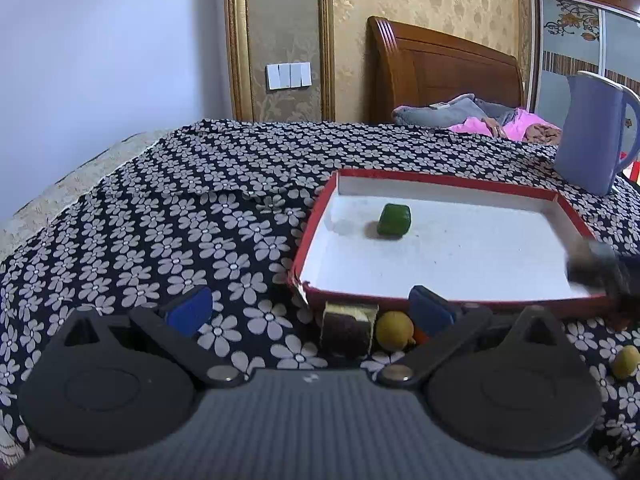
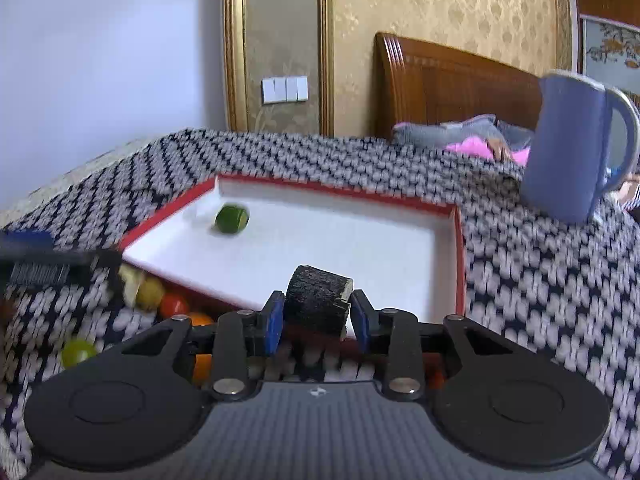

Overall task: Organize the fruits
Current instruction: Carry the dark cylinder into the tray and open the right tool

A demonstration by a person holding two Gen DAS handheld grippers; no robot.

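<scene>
Right wrist view has the right tongs [image 2: 317,317] pinching a dark, rough-skinned fruit chunk [image 2: 318,300] between the blue pads [image 2: 274,322], held just over the near edge of the red box [image 2: 460,248]. That box has a white inside and sits on the flowery bedspread [image 2: 520,300]; a green fruit piece [image 2: 232,219] lies in it up around 10 o'clock, looking a bit blurred. Down at 8 o'clock from the box, outside it, there's a little cluster: a yellowish fruit [image 2: 150,292], a red tomato [image 2: 174,305], something orange [image 2: 200,319], plus a green grape [image 2: 78,352] off on its own nearer the camera. A blue jug [image 2: 568,148] stands on the bedspread at about 2 o'clock, just past the box's far corner.

Left wrist view shows the left tongs [image 1: 312,310] spread wide with nothing between them, low over the bedspread just short of the box's near wall. Right ahead of them a dark chunk with a pale edge [image 1: 348,330] and a yellow round fruit [image 1: 395,330] sit against that wall. Another yellowish one [image 1: 626,362] lies off at 3 o'clock.
</scene>
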